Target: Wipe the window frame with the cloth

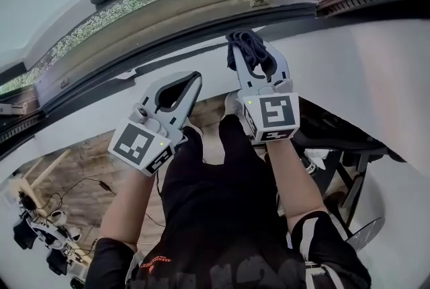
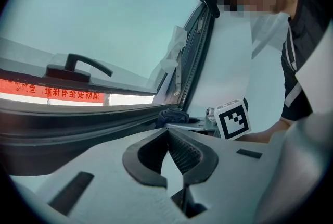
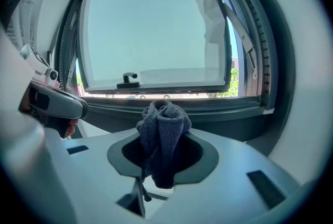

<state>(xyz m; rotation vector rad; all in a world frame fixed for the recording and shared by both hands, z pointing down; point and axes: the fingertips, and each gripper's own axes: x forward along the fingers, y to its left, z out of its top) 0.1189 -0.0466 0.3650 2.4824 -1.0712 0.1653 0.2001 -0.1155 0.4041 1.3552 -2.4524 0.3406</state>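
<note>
Your right tongs (image 1: 255, 56) pinch the dark cloth (image 3: 165, 126). It stands bunched between the jaws, and a little tail of it hangs under them. Your left tongs (image 2: 167, 133) are pressed together at the tips and carry nothing. They sit lower than the window frame (image 3: 218, 106) and to the left of the right tongs.

The cloth is just under the lower bar of the frame. I cannot tell from these views if it touches the bar or is only very near.

I judge that you are at the start of the wiping, or at the approach to it. The grasp is made, but no contact with the bar is sure.

For the next move, I think you should bring the bunched top of the cloth onto the lower bar and then slide it along the bar with a steady press. Keep the hard jaw tips off the frame.

On the far side of the bar, the black handle (image 3: 128, 79) sits on the opened sash, to the left of the cloth, and the pale glass (image 3: 156, 25) rises above it.

I see no container in any view, so there is nothing to report about contents.
</note>
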